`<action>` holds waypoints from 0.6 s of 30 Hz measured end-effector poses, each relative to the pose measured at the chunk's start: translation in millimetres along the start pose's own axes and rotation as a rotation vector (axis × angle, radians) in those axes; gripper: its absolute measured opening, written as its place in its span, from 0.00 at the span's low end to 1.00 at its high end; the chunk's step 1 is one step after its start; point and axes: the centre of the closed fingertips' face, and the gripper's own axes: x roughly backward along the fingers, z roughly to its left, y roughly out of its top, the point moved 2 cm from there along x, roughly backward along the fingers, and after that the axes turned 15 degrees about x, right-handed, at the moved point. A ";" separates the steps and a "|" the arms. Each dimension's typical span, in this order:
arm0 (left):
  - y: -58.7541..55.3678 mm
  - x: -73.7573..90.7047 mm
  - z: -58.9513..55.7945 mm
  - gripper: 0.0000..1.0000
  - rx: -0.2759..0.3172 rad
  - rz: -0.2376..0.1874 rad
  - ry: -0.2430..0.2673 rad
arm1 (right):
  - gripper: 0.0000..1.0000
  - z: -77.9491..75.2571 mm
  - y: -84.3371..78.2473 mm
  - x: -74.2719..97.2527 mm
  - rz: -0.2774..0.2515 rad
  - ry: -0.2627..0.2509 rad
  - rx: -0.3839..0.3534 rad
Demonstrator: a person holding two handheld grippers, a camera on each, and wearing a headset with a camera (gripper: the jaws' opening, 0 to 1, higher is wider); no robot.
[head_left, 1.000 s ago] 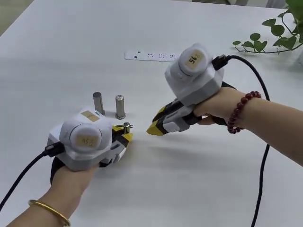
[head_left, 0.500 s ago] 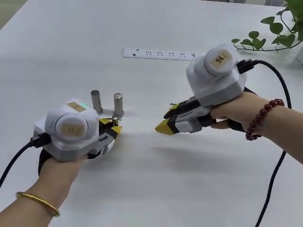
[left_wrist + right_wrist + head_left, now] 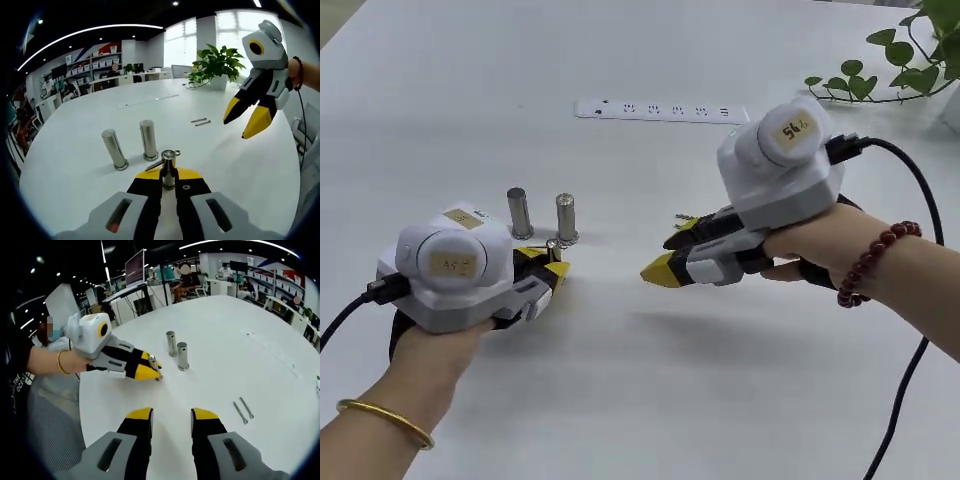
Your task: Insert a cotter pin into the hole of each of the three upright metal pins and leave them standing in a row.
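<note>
My left gripper (image 3: 168,177) is shut on a short metal pin (image 3: 169,159) with a cotter pin through its head, holding it upright on the white table (image 3: 650,400). Just beyond it stand two bare metal pins (image 3: 114,148) (image 3: 148,139); in the head view they stand side by side (image 3: 519,212) (image 3: 566,218) behind the left gripper (image 3: 548,262). My right gripper (image 3: 171,415) is open and holds nothing, hovering to the right of the pins (image 3: 665,258). Two loose cotter pins (image 3: 242,410) lie on the table beside it.
A white power strip (image 3: 660,110) lies at the far side of the table. A leafy plant (image 3: 900,70) trails in at the back right. Black cables (image 3: 905,330) run from both grippers. Bare tabletop lies in front and to the left.
My left gripper has brought its held pin closer to the two standing pins. The right gripper has drawn back to the right, away from that pin.
</note>
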 end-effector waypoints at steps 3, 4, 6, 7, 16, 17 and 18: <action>-0.4 0.2 -0.7 0.06 -0.014 0.002 -0.004 | 0.26 0.2 -0.2 -1.0 0.000 0.004 -0.003; -0.6 0.1 -0.8 0.06 -0.013 0.003 -0.005 | 0.26 0.6 0.2 -1.0 0.001 0.005 -0.004; -3.1 -0.1 0.7 0.07 -0.013 0.013 0.006 | 0.25 0.3 1.5 -0.8 0.001 0.003 -0.005; -4.6 -0.1 2.0 0.09 -0.017 0.019 0.014 | 0.25 -0.1 2.0 -0.9 -0.001 0.004 -0.007; -8.4 2.9 2.9 0.13 -0.008 0.024 0.009 | 0.24 -1.6 5.0 -1.5 -0.018 0.001 -0.020; -8.4 3.5 2.8 0.14 -0.007 0.025 0.008 | 0.24 -1.8 5.7 -1.8 -0.021 0.002 -0.023; -7.8 4.5 2.7 0.15 -0.011 0.022 0.007 | 0.24 -2.1 6.1 -1.9 -0.023 0.001 -0.025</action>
